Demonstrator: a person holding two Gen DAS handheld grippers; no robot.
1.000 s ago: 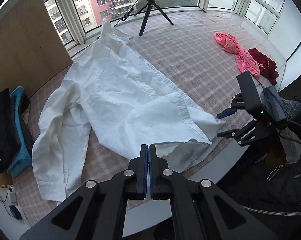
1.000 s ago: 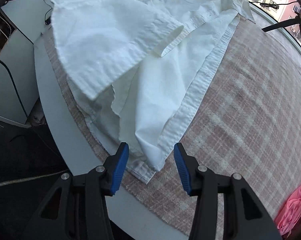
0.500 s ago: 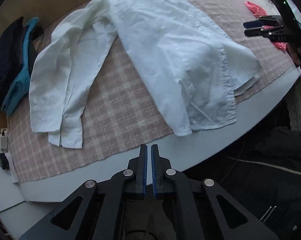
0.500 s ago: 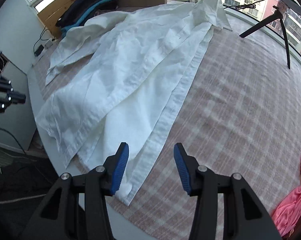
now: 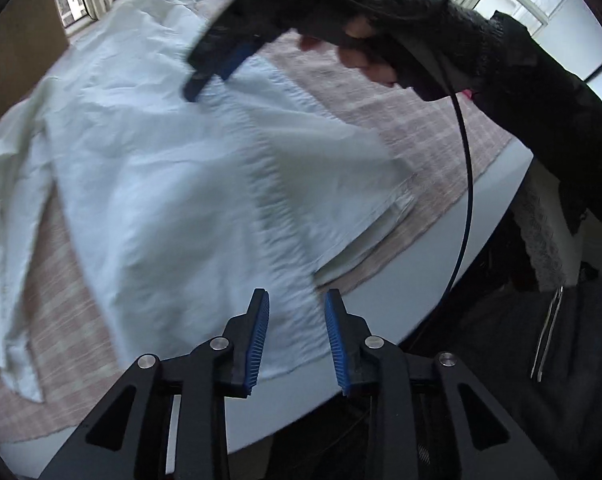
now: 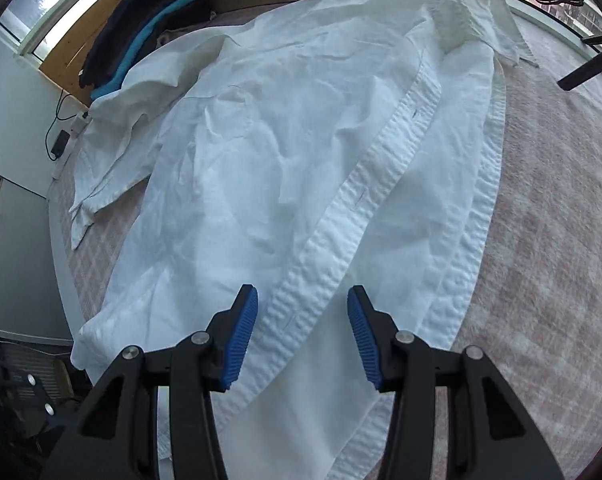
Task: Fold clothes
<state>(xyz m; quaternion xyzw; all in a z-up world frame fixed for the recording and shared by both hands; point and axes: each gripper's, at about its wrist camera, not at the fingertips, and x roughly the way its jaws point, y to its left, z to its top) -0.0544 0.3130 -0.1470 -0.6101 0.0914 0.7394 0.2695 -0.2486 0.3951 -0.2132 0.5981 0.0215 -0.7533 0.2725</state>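
Shirt (image 6: 269, 168) lies spread on the checked cloth (image 6: 549, 200), hem hanging over the table edge (image 5: 441, 288). Your left gripper (image 5: 295, 336) and right gripper (image 6: 303, 336) both gape, holding nothing. Risk: you pinch one placket layer – the fold skews. No containers visible.
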